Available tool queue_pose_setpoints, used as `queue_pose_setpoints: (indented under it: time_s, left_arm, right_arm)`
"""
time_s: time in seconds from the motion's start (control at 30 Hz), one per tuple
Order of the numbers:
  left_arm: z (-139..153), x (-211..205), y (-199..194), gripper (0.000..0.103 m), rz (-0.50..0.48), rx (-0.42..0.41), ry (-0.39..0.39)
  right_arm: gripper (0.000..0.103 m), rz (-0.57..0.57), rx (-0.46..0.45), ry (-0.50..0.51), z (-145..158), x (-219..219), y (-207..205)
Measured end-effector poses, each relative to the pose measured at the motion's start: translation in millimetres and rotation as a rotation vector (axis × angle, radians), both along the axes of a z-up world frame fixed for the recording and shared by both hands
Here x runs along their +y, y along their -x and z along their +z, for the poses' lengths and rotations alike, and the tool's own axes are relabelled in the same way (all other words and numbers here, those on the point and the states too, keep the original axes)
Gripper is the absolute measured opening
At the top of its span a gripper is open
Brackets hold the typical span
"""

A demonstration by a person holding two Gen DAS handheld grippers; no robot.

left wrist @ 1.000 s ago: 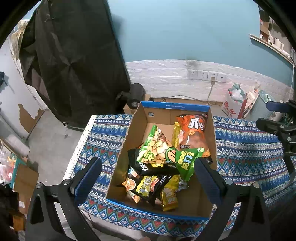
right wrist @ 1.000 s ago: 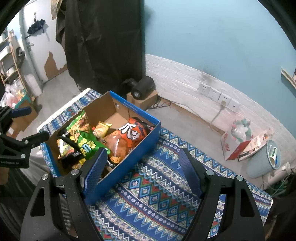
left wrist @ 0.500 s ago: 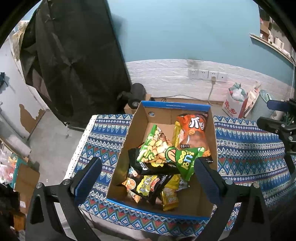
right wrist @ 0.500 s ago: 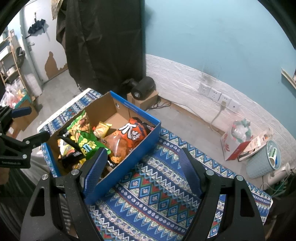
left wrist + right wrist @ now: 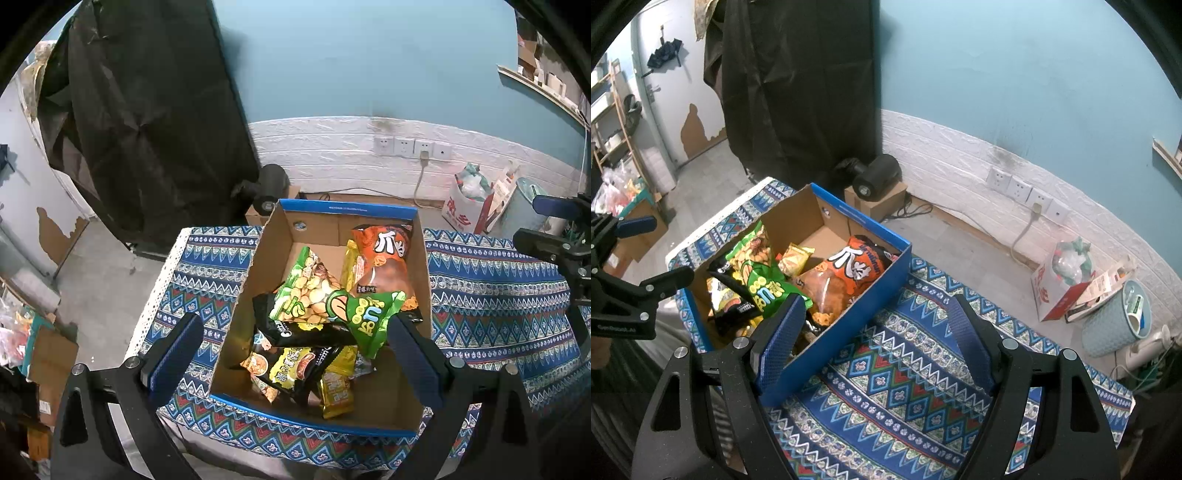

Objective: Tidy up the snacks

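Snacks [image 5: 325, 317] are piled in the box [image 5: 343, 212] on the cloth [image 5: 905, 387], so both claws, left [image 5: 295, 354] and right [image 5: 875, 339], are held wide open and empty, ready for picking.

Black snack bag [image 5: 295, 328] half buried under green peanut bag [image 5: 314, 291] and green pouch [image 5: 369, 317]; label unreadable. Gold packets [image 5: 334, 391] partly covered by black-and-yellow bag [image 5: 295, 369]. Cardboard box [image 5: 236, 321] near corners masked by gripper fingers [image 5: 173, 358]. Tabletop [image 5: 905, 387] near edge cut by frame. Shelf items [image 5: 546, 74] too small to identify.
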State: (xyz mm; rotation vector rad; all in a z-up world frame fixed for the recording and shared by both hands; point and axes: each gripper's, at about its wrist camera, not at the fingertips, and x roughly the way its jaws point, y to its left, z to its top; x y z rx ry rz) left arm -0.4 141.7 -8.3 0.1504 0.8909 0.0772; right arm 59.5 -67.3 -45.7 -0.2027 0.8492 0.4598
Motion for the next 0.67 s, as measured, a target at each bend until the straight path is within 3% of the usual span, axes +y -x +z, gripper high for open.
queue_pose_setpoints:
  time_s: [0.67]
  left_arm:
    - [-2.3, 0.6, -1.0, 0.101, -0.012, 0.009, 0.018]
  right_arm:
    - [0.078, -0.001, 0.002, -0.001, 1.0, -1.1, 0.0]
